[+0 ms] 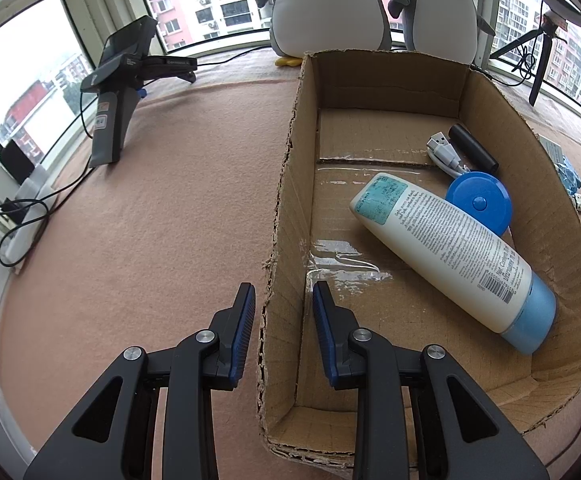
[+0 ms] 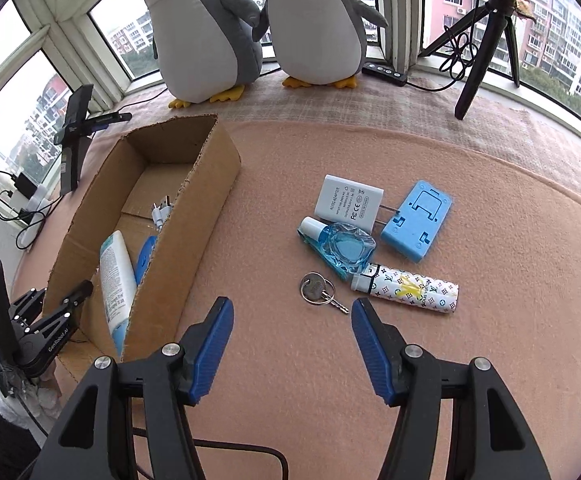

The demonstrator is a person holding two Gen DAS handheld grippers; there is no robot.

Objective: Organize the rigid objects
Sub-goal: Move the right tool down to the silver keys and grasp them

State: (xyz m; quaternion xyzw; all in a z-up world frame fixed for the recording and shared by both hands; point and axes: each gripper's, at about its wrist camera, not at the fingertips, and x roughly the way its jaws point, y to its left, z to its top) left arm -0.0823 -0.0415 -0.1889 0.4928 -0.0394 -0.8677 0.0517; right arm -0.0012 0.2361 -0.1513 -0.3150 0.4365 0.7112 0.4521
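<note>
An open cardboard box (image 1: 386,84) lies on the pink mat. Inside it are a white lotion bottle (image 1: 450,256), a blue round tape measure (image 1: 480,202), a black cylinder (image 1: 474,148) and a white USB cable (image 1: 444,152). My left gripper (image 1: 284,292) straddles the box's torn left wall, shut on it. To the right of the box (image 2: 194,216), a key ring (image 2: 318,294), a patterned tube (image 2: 406,292), a blue glass bottle (image 2: 338,246), a white adapter (image 2: 348,202) and a blue stand (image 2: 416,220) lie loose. My right gripper (image 2: 290,304) hovers open just short of the keys, holding nothing.
Two plush penguins (image 2: 258,20) stand at the back by the window. A black tripod (image 2: 486,44) stands back right, and a black device on a stand (image 1: 118,80) back left. A power strip with cables (image 1: 22,216) lies along the left edge.
</note>
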